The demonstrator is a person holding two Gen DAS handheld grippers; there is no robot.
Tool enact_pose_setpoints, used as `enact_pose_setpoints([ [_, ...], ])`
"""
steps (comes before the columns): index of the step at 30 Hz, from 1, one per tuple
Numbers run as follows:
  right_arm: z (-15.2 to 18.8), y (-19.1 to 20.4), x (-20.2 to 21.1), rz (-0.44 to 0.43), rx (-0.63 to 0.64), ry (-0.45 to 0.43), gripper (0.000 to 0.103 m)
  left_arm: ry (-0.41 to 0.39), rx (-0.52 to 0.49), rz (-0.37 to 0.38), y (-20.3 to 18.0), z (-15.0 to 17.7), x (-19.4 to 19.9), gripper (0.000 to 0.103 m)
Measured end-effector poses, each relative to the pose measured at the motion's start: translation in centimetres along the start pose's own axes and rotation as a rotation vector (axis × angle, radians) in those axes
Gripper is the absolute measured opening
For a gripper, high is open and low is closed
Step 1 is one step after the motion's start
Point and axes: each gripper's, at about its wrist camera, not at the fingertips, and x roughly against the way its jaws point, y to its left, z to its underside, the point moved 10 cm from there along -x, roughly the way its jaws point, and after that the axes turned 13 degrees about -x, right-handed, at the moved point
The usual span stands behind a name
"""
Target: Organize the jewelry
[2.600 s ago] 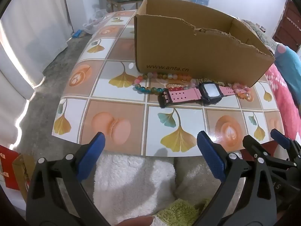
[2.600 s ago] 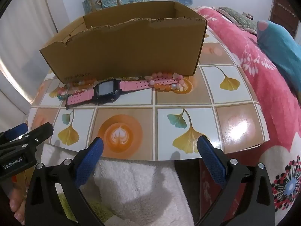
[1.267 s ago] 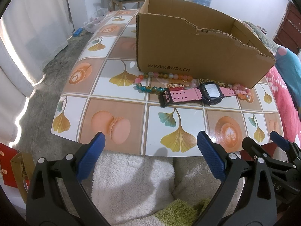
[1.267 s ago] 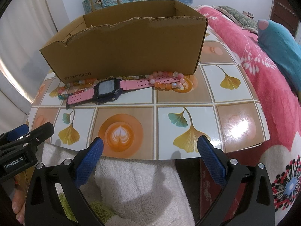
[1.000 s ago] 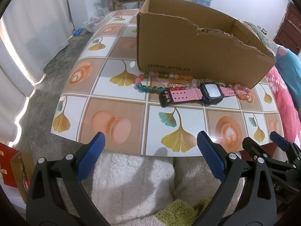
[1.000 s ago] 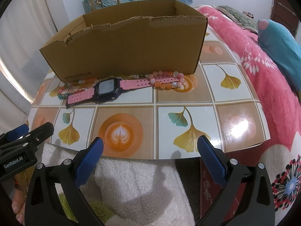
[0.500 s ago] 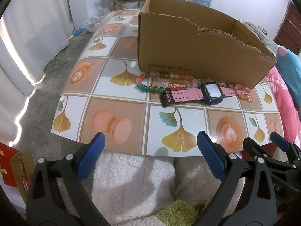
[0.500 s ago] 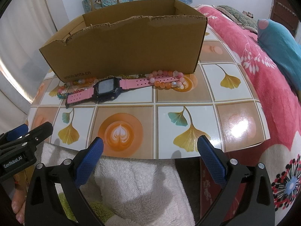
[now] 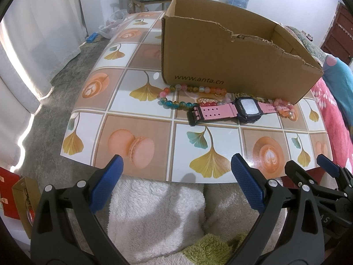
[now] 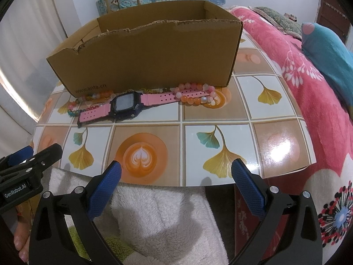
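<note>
Jewelry lies ahead of both tongs: the left tongs (image 9: 176,181) and right tongs (image 10: 176,182) gape wide and hold nothing, poised at the near edge of the tiled surface (image 9: 141,119). Farther out, a pink watch (image 9: 229,111) rests flat among bead bracelets (image 9: 176,103), touching them, just in front of an open cardboard box (image 9: 220,61).

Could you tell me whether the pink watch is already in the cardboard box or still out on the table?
Out. The pink watch lies flat on the table in front of the cardboard box, among bead bracelets.
</note>
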Motion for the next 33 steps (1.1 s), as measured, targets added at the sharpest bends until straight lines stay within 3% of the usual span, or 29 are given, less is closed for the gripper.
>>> enact_pose_setpoints([
  [33,-0.53,0.17,0.64,0.015,0.004,-0.028,0.097,-0.010,-0.003,0.005,0.08,-0.27,0.37,0.094],
])
